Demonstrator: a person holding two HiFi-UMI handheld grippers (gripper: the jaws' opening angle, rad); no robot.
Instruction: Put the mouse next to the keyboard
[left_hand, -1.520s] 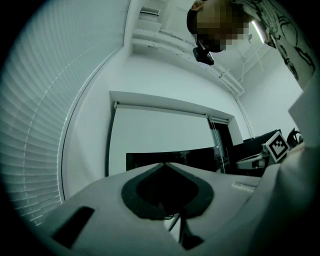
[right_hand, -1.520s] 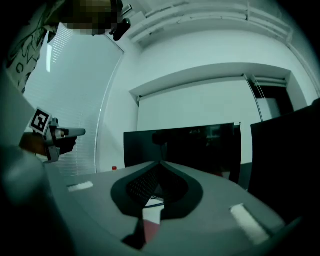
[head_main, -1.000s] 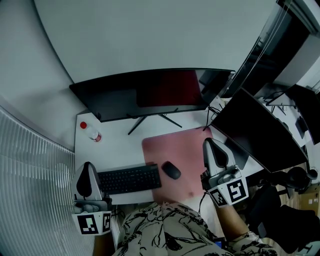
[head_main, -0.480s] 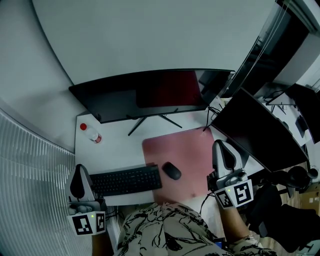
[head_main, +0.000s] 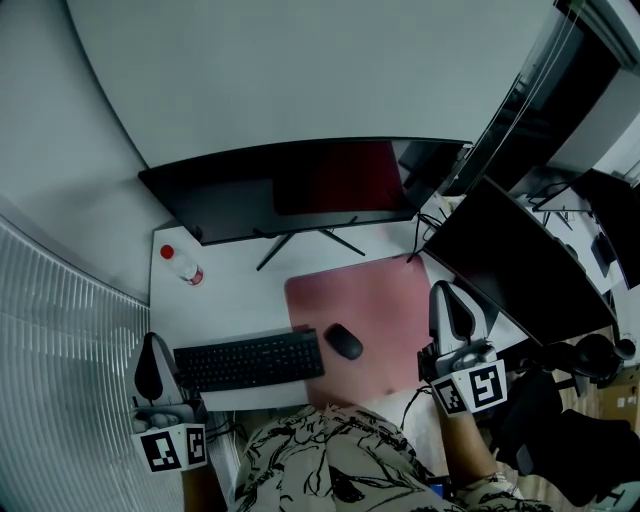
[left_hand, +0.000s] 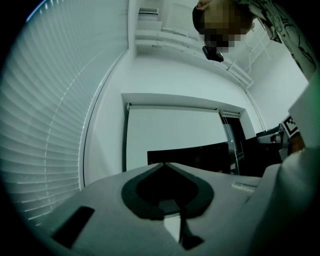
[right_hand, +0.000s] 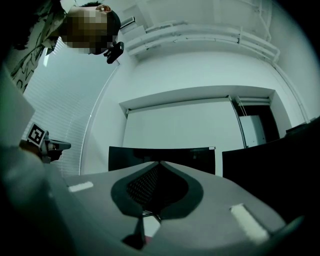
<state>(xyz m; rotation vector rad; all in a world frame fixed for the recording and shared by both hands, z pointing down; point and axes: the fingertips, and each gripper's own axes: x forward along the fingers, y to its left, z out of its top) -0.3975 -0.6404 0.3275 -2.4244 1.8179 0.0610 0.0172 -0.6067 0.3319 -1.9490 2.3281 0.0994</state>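
Note:
A black mouse (head_main: 343, 341) lies on the pink desk mat (head_main: 385, 300), just right of the black keyboard (head_main: 248, 360) at the desk's front edge. My left gripper (head_main: 150, 352) is shut and empty, off the keyboard's left end near the desk corner. Over the mat's right edge my right gripper (head_main: 452, 296) is shut too, with nothing in it, well right of the mouse. Both gripper views look up along closed jaws (left_hand: 164, 164) (right_hand: 160, 163) at the monitor and wall; neither shows the mouse.
A wide black monitor (head_main: 300, 187) stands at the back of the white desk (head_main: 230, 290), a second dark screen (head_main: 515, 260) to the right. A bottle with a red cap (head_main: 181, 264) lies at the back left. Window blinds (head_main: 60, 380) run along the left.
My left gripper has drawn back to the left, off the keyboard's left end. My right gripper has shifted right and slightly forward, away from the mouse. Mouse and keyboard stayed put.

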